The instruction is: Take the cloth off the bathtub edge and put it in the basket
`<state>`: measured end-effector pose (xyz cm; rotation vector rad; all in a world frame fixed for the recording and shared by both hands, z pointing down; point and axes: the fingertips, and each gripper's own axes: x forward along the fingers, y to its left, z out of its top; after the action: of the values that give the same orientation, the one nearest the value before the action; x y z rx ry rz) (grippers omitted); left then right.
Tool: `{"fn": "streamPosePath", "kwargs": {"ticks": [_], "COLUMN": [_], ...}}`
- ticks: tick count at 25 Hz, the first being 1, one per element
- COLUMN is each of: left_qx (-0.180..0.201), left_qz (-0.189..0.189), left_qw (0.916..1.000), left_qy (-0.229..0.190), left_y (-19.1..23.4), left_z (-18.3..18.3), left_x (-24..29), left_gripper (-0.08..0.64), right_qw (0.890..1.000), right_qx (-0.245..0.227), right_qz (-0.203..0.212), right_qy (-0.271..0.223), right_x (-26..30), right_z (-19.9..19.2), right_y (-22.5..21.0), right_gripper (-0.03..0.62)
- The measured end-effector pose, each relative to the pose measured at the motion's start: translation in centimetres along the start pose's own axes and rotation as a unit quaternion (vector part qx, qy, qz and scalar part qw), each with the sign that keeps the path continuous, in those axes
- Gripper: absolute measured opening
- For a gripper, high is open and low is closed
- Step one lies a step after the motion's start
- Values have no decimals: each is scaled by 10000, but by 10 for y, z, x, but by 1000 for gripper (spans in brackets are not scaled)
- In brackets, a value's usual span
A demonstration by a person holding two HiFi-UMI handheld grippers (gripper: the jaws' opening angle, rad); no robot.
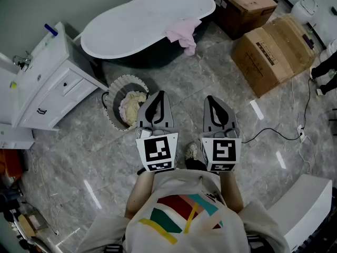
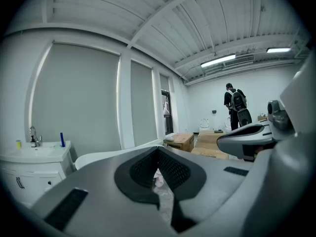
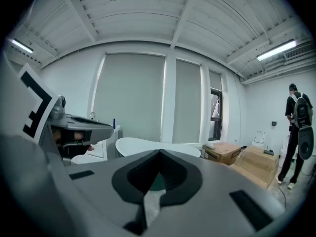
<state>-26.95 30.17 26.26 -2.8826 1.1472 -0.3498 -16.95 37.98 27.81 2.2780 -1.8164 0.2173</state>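
Holding both grippers side by side, low in front of the torso, both empty. Left gripper (image 1: 158, 97): fingers pressed together, nothing between. Right gripper (image 1: 211, 99): same, tips closed on each other. Pink cloth (image 1: 182, 33) hangs over the tub (image 1: 137, 25) rim, well ahead of the fingertips, roughly in line with the gap between the two grippers. Basket (image 1: 122, 83) sits on the floor just left of the left fingers, with pale fabric (image 1: 131, 105) inside. Boxes (image 1: 274, 49) are ahead-right of the right fingers. Vanity (image 1: 47, 83) is well left of the left fingers.
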Motion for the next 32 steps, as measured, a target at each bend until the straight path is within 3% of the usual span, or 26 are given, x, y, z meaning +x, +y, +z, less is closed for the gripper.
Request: {"fn": "streamPosePath", "kwargs": {"ticks": [9, 32], "left_qx": [54, -93], "left_qz": [-28, 4], "left_qw": [10000, 9997], "left_qy": [-23, -230], "left_y": [-12, -40], "left_z": [-1, 8], "left_x": [-1, 28], "left_gripper": [18, 18], "right_qw": [9999, 9984], "right_qx": [22, 359], "right_qz": [65, -80], "right_qy": [-145, -431], "right_x": [-5, -13], "right_z": [1, -4], "right_y": [-3, -69], "right_gripper": [12, 12]}}
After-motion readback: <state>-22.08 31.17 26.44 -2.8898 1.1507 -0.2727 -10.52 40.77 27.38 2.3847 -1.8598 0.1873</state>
